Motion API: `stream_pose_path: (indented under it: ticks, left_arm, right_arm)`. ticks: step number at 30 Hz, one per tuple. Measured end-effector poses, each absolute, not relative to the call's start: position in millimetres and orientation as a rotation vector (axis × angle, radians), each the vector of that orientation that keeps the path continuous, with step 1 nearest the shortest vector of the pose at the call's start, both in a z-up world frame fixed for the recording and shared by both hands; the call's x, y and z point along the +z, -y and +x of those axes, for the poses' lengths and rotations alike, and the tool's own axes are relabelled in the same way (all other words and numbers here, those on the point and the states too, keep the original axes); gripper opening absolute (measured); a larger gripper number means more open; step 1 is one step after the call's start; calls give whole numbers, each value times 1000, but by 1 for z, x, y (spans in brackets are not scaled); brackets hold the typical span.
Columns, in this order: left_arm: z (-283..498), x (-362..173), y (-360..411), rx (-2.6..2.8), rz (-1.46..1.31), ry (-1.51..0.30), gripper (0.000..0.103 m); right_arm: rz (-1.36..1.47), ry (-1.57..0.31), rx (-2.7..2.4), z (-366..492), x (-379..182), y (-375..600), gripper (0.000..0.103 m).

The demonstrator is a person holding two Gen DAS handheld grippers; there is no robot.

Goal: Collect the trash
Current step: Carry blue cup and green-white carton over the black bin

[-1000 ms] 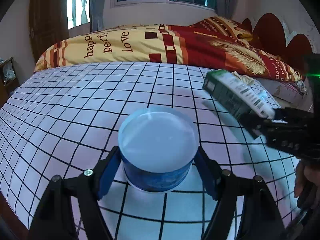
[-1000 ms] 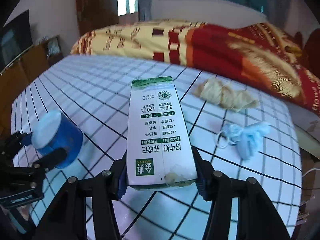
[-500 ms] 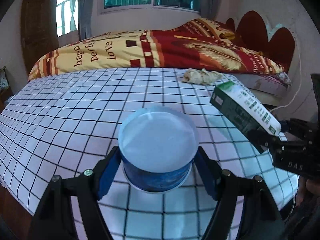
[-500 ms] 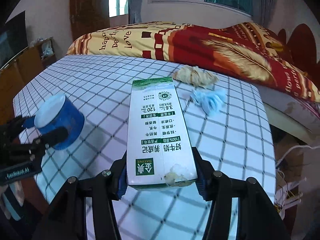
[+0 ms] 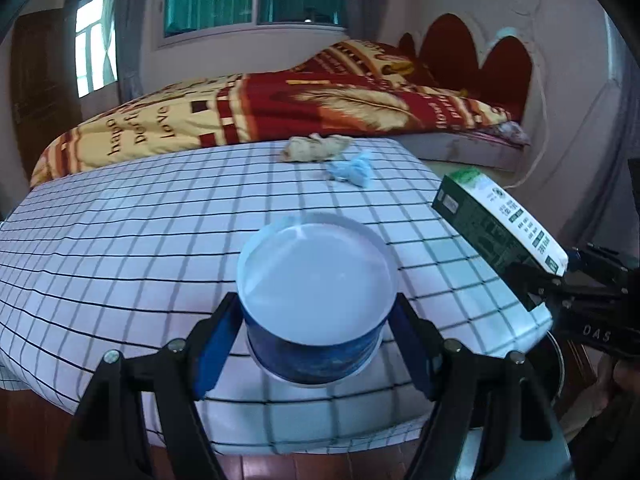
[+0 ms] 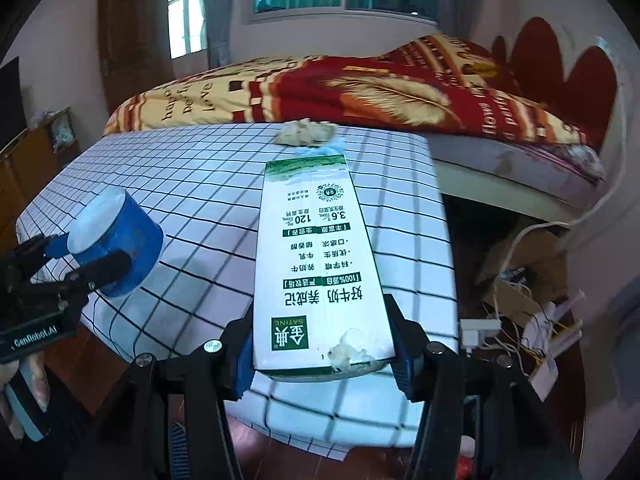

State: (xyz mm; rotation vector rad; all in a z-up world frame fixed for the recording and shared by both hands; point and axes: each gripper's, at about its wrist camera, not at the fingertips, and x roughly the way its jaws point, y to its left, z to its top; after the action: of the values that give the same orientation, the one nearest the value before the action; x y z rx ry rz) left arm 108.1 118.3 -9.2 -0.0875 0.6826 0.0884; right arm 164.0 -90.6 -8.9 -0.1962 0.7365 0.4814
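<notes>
My left gripper (image 5: 316,340) is shut on a blue paper cup (image 5: 316,300) with a white inside, held above the near edge of the checked table (image 5: 140,232). The cup also shows in the right wrist view (image 6: 116,240). My right gripper (image 6: 322,350) is shut on a white and green milk carton (image 6: 316,264), held above the table's near right corner; the carton also shows in the left wrist view (image 5: 500,228). A crumpled beige paper (image 5: 316,148) and a crumpled blue mask (image 5: 352,170) lie at the table's far right.
A bed with a red and yellow blanket (image 5: 260,112) stands behind the table. A cardboard box with cables (image 6: 520,276) sits on the floor to the right. A wooden cabinet (image 6: 24,160) stands at the left. A round grey bin rim (image 5: 556,356) shows below the carton.
Both grippers have pulled back and up from the table with the cup and the carton. The table now looks farther away, and its near edge and the floor show.
</notes>
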Motion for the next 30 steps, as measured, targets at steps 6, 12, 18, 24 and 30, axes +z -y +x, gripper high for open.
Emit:
stream_pose_path:
  ticks: [6, 12, 18, 24, 30]
  left_arm:
    - [103, -11, -85, 35, -62, -682, 75]
    - [103, -12, -52, -21, -41, -686, 75]
    - [107, -12, -22, -79, -17, -687, 75]
    - [110, -14, 10, -145, 9, -694, 75]
    - [116, -19, 37, -201, 32, -704, 75]
  right_arm:
    - [-175, -727, 411, 149, -5, 127, 57]
    - [-134, -742, 346, 139, -9, 166, 57]
    - [-109, -752, 289, 128, -15, 201, 57]
    - [-84, -764, 234, 120, -21, 233, 57]
    - [-62, -783, 173, 113, -30, 267, 57]
